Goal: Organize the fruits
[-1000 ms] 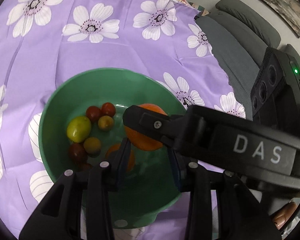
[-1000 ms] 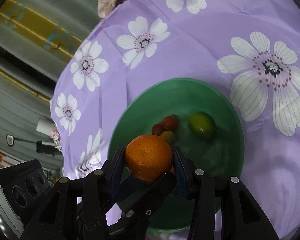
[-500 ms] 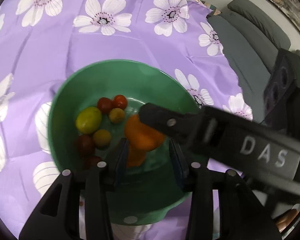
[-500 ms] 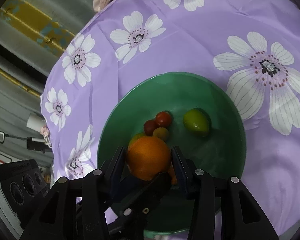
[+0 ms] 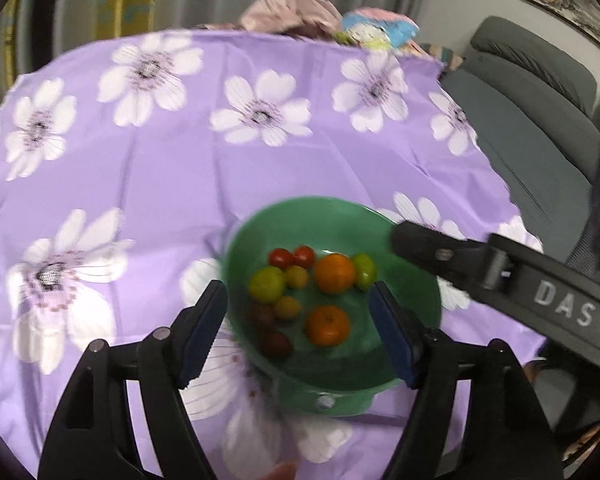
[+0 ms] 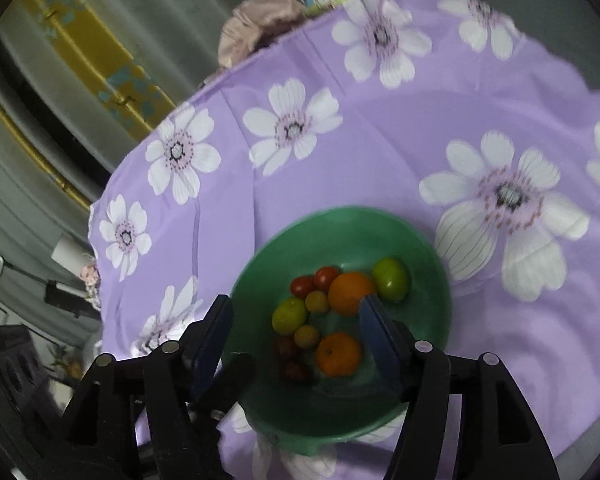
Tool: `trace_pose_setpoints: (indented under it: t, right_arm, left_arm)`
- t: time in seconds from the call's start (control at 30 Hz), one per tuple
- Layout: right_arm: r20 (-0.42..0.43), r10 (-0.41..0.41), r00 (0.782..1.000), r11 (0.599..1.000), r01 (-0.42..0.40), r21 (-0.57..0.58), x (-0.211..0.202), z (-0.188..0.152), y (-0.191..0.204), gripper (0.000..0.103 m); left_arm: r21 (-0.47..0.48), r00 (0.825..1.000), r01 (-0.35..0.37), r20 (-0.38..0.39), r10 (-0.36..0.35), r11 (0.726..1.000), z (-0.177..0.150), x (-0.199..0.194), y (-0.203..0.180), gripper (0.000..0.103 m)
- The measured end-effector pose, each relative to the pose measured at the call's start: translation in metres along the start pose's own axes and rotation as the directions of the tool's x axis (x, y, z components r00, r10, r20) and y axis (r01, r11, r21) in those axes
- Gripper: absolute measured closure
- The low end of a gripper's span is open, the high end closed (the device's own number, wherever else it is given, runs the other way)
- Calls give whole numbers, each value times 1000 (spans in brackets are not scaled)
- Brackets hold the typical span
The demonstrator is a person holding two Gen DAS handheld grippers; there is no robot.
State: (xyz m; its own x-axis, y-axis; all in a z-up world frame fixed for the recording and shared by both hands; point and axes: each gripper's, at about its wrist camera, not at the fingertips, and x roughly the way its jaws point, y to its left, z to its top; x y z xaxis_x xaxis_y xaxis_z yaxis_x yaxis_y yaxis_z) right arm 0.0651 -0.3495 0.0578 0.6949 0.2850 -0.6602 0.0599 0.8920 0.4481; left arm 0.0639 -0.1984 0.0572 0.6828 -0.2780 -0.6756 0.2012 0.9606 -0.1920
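Observation:
A green bowl [image 5: 256,232] [image 6: 428,248] on the purple flowered cloth holds two oranges [image 5: 335,273] [image 5: 327,325], two green-yellow fruits [image 5: 266,283] [image 5: 365,269] and several small red, yellow and dark tomatoes [image 5: 281,257]. The same oranges [image 6: 350,293] [image 6: 338,354] show in the right wrist view. My left gripper [image 5: 300,332] hangs above the bowl's near side, jaws opening, nothing between them. My right gripper [image 6: 296,336] also hangs above the bowl, jaws opening and empty. Its finger [image 5: 452,256] crosses the left wrist view at right.
The purple cloth [image 5: 160,184] covers a round table that drops off at its edges. A grey sofa [image 5: 532,120] stands to the right. Crumpled fabric and a colourful bag [image 5: 376,32] lie beyond the far edge. Curtains hang behind.
Both grippers let go of their oranges, which now lie in the bowl. Both have opened wide and risen away from the bowl.

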Motion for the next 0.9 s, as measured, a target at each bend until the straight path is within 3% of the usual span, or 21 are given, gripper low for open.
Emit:
trace_pose_setpoints:
  t: [0.23, 0.57, 0.9]
  right_arm:
    - [78, -32, 996, 995, 39, -86, -21, -3, 16, 28]
    - [69, -84, 994, 991, 90, -97, -20, -6, 17, 27]
    - [55, -66, 996, 989, 73, -131, -19, -9, 24, 26]
  left_arm:
    - [-19, 998, -56, 21, 57, 998, -9, -13, 16, 30]
    - [-19, 997, -59, 44, 60, 998, -13, -26, 13, 30]
    - [-6, 998, -42, 36, 42, 999, -14, -21, 7, 30]
